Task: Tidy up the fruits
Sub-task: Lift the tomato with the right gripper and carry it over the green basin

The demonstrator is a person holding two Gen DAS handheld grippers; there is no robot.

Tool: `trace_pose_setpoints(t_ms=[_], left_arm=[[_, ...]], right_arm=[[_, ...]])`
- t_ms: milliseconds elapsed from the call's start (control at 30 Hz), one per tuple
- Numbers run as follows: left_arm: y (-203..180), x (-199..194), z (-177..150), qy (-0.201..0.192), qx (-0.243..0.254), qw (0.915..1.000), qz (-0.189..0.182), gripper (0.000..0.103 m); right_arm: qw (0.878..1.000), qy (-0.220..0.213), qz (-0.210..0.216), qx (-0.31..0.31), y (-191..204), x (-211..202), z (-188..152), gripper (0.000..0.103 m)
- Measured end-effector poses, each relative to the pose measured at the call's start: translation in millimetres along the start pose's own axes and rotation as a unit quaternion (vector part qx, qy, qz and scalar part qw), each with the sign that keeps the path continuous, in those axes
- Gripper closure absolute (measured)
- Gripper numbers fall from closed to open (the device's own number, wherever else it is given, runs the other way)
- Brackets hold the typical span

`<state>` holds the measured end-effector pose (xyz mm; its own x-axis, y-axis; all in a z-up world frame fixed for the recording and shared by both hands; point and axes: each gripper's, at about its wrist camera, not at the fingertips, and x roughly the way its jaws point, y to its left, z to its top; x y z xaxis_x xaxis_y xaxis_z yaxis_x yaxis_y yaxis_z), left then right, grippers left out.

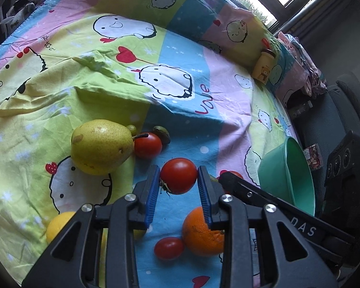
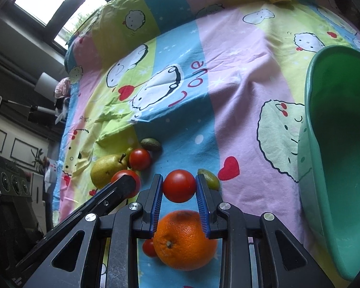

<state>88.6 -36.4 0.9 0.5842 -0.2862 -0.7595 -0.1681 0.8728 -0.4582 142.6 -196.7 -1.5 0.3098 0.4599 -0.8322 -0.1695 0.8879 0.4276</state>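
- Taking the orange as the landmark, the pear is lying well to its left and farther up the sheet, with a red tomato touching its stem end and a small dark-green fruit just beyond that
- The left gripper is clamping a tomato between its blue pads, jaws narrowed to the fruit's width, just beyond the orange; the fruit looks lifted clear of the sheet
- A smaller tomato is sitting just left of the orange, and a lemon is lying well to the left, partly hidden by the gripper frame
- The right gripper is likewise pinching its own tomato just beyond the orange, with a small green fruit peeking out beside its right finger
- The basin is tilting well to the right of the orange, looking empty where it shows
- By my judgement, the step in hand is carrying two picked tomatoes; next, both hands should be swinging right, over the basin rim, opening only once inside, one after the other so the grippers are not colliding
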Motion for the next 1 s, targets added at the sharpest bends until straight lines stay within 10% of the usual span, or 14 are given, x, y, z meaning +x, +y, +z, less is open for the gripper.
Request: trace_pose_setpoints(t_ms=[1000], left_arm=[[-59.8,-47.1,-13.5,-0.108,0.087,0.9880,-0.067,0.072]], right_arm=[[0.994,-0.102,0.004,0.044,-19.4,-60.6,-2.6,0.073]])
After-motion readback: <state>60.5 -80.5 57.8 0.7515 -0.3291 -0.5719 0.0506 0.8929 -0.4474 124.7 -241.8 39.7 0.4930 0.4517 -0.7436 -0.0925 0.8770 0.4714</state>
